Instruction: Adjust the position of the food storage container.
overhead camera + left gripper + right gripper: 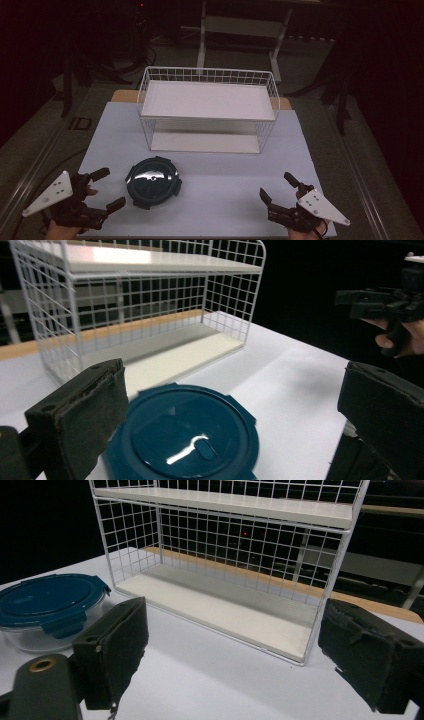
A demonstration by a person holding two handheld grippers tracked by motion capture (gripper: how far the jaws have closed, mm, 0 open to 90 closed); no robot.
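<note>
Left gripper (106, 189): held low at the near left corner of the table (300, 150), jaws spread wide with nothing between the pads; grey three-cornered plate on top. Its pads stand just beside the round container (153, 181), not touching it as far as the high view shows. In the left gripper view the container (185, 437) lies close ahead between the two black jaws.

Right gripper (278, 186): held low at the near right corner of the table, jaws likewise wide apart and empty; well apart from the container.

Round container: glass bowl with a dark teal clip-on lid, lid on, standing upright on the white table surface at front left, in front of the rack's left end. Seen at the left edge of the right gripper view (47, 605).

Wire rack (207, 107): white, two-tier, wire-grid walls, standing at the middle rear of the table; upper shelf (207, 100) and lower shelf (205, 142) both bare white boards.
</note>
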